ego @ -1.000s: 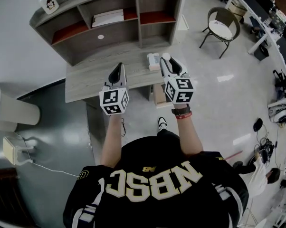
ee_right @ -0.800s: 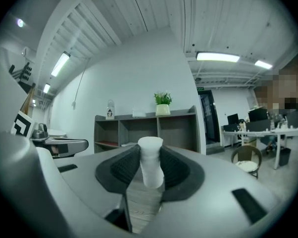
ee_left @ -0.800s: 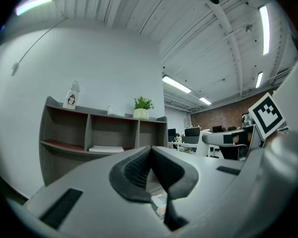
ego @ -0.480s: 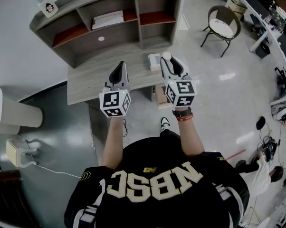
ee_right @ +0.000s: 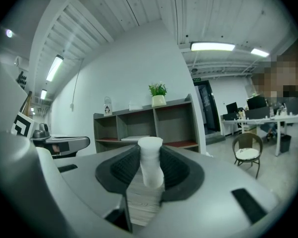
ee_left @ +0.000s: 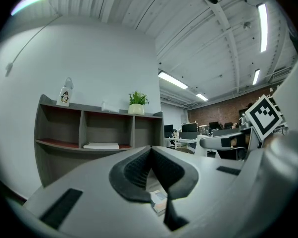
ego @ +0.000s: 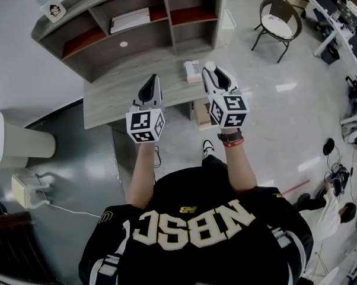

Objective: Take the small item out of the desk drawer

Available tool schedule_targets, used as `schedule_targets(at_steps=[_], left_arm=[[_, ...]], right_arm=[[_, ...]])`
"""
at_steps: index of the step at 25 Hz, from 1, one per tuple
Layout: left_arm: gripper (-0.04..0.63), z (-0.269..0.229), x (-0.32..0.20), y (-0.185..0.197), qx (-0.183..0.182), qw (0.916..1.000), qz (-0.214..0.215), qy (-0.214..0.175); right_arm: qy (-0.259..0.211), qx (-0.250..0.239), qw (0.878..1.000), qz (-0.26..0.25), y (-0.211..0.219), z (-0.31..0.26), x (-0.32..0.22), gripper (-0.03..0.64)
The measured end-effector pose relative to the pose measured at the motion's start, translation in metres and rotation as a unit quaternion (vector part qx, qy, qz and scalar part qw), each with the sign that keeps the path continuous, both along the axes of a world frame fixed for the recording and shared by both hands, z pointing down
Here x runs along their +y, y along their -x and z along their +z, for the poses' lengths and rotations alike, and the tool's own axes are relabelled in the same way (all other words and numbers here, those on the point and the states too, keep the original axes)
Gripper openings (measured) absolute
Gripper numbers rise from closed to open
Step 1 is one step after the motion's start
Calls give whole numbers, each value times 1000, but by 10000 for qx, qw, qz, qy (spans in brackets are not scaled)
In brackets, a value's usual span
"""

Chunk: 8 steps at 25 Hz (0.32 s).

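Note:
A small white bottle-shaped item [ee_right: 151,165] stands upright between the pads of my right gripper [ee_right: 150,155], which is shut on it. In the head view that item [ego: 209,66] pokes up from the right gripper [ego: 212,75], held in the air over the front right part of the grey desk [ego: 116,97]. A tan drawer [ego: 200,113] sticks out below the desk's front edge, under the right gripper. My left gripper [ego: 150,83] hovers over the desk's middle, jaws together and empty; its pads meet at the tips in the left gripper view [ee_left: 151,150].
A small box [ego: 192,70] lies on the desk between the grippers, also seen in the left gripper view [ee_left: 159,201]. A shelf hutch [ego: 137,37] with white papers [ego: 130,20] backs the desk. A chair [ego: 278,28] stands to the right, a white bin [ego: 18,136] to the left.
Both grippers have shifted slightly up and away from the body, the right one still holding the white item. Neither gripper's jaws have changed.

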<state>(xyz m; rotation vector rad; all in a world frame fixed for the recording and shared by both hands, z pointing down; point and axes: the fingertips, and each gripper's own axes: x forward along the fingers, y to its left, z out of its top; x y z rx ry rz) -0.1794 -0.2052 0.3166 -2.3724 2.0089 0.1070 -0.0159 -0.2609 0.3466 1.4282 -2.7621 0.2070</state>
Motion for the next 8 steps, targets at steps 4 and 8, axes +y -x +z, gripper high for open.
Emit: schedule_targets(at_steps=[4,8], left_arm=[[12,22,-10,-4,-86,9995,25,306],[12,76,-28,-5,-209,9956,99,913]], right_arm=[[289,-86,9995,-34,-4,21,-15,132],[541,165,9984,4,-14,62,-44,132]])
